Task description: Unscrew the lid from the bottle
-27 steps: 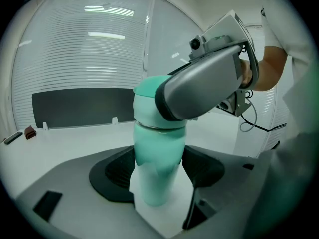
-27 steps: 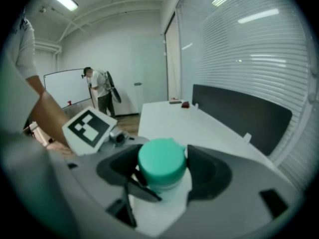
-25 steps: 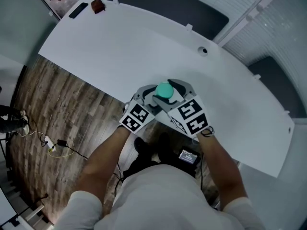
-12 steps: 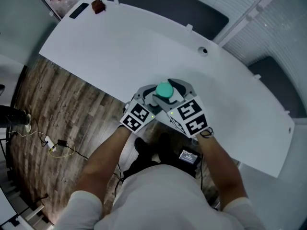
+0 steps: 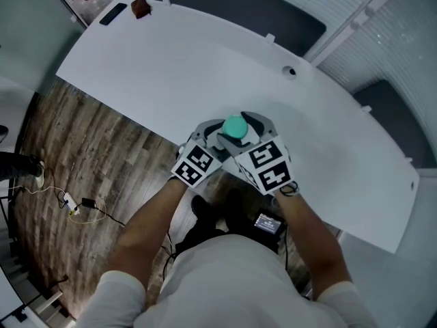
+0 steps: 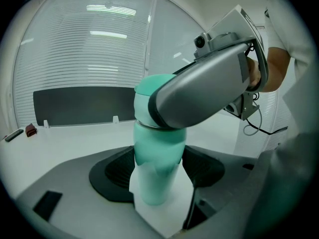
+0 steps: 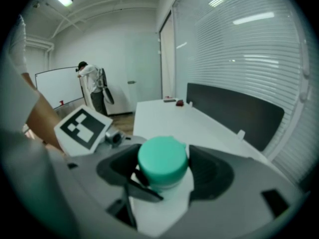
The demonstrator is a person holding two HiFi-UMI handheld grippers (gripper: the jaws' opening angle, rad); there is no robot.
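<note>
The bottle (image 6: pixel 158 148) is clamped low by the left gripper (image 6: pixel 158 183), its lid (image 7: pixel 163 156) by the right gripper (image 7: pixel 164 177). With a weak hold, the bottle could spin along, unopened.

you've got a mint-green lid (image 7: pixel 163 158) and mint-green bottle (image 6: pixel 155 176), a grey left tool (image 6: pixel 158 180) and right tool (image 7: pixel 164 176) with black-and-white square markers (image 5: pixel 198 165), and a white worktop (image 5: pixel 171 67).

The right gripper (image 5: pixel 240 132), its jaws round the teal lid (image 5: pixel 235 126), has turned slightly since a second ago. Its marker cube (image 5: pixel 266 167) now sits a little further toward the person's left, and the right wrist (image 5: pixel 292 190) has followed (at the left edge of the floor (image 5: pixel 102 156), a bystander's shoe (image 5: pixel 17 162) has also shifted).
</note>
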